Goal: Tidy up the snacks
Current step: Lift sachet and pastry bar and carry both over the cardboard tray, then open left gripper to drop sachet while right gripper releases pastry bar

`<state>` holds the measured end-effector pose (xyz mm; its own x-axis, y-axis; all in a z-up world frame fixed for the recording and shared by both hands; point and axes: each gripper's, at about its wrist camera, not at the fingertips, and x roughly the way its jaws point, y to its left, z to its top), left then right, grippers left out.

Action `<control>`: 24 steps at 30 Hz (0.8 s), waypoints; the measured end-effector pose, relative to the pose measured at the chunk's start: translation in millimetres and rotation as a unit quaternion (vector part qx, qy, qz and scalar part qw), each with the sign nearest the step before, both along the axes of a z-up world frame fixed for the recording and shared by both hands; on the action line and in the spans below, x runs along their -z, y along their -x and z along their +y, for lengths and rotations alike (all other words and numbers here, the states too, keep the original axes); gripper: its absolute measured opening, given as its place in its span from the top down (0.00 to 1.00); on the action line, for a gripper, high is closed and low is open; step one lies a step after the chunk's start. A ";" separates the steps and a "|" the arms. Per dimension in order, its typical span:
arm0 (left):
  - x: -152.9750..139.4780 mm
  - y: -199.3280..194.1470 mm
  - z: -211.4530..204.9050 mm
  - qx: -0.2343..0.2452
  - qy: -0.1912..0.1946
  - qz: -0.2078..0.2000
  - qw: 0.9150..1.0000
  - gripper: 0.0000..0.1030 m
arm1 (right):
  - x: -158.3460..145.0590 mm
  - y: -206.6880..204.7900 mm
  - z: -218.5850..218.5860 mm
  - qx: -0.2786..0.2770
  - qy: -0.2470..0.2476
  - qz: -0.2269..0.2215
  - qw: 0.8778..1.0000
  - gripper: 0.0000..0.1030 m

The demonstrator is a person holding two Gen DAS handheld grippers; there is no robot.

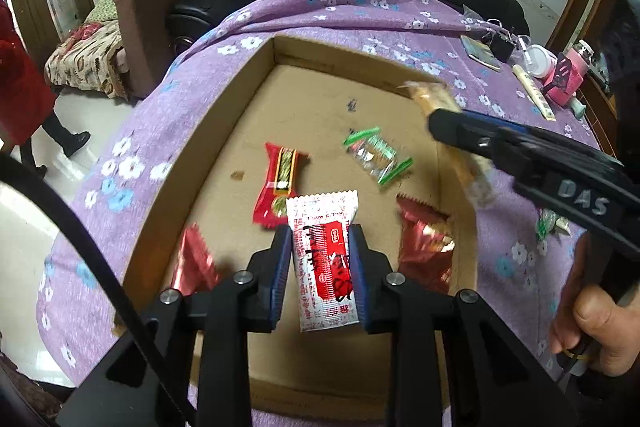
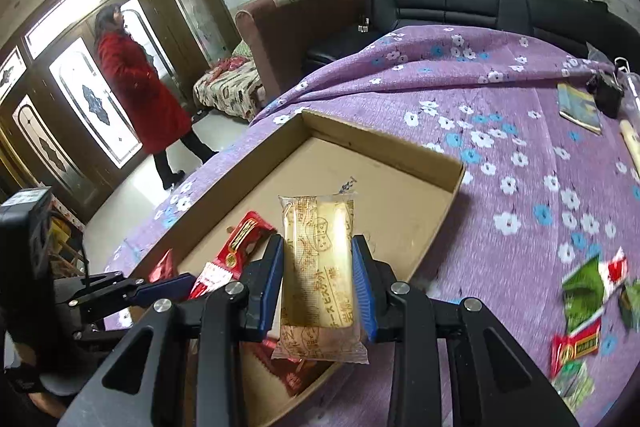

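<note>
over the cardboard box (image 1: 208, 155), both grippers (image 1: 320, 267) (image 2: 319, 289) squeezing snack packs (image 1: 324, 259) (image 2: 320, 267); could drop outside if let go early.

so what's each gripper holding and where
Left gripper pinches the red-and-white packet across its middle; right gripper pinches the yellow biscuit pack across its middle.

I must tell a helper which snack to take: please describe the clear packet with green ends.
On the purple cloth lies a cardboard tray. Near its right wall lies the clear packet, alone in having green ends; its neighbours are red.
</note>
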<state>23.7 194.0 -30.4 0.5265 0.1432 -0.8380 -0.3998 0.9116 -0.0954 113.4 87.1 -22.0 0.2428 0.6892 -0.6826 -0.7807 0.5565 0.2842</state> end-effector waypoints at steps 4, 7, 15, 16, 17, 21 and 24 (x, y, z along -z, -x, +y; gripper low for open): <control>-8.7 -22.5 6.8 0.001 0.002 0.000 1.000 0.71 | 2.6 -17.2 12.6 -0.001 0.018 0.000 1.000 0.68; -12.8 -44.1 14.5 -0.001 0.004 0.006 1.000 0.71 | 7.5 -31.3 21.1 0.004 0.035 -0.001 0.999 0.68; 4.0 -101.1 45.5 -0.023 0.006 0.047 0.999 0.71 | 22.7 -49.8 34.7 0.003 0.063 0.004 0.998 0.68; 6.4 -105.6 48.2 -0.024 0.006 0.051 0.998 0.71 | 23.9 -51.4 35.9 0.003 0.065 0.004 0.998 0.68; 9.6 -110.8 51.0 -0.026 0.006 0.058 0.998 0.70 | 25.8 -53.2 37.6 0.002 0.069 0.006 0.998 0.68; 21.2 -124.6 58.7 -0.030 0.012 0.078 0.996 0.70 | 29.7 -56.1 42.7 -0.003 0.078 0.004 0.997 0.68; 26.9 -128.5 60.3 -0.031 0.014 0.086 0.996 0.70 | 33.5 -58.3 46.6 -0.008 0.087 0.006 0.996 0.68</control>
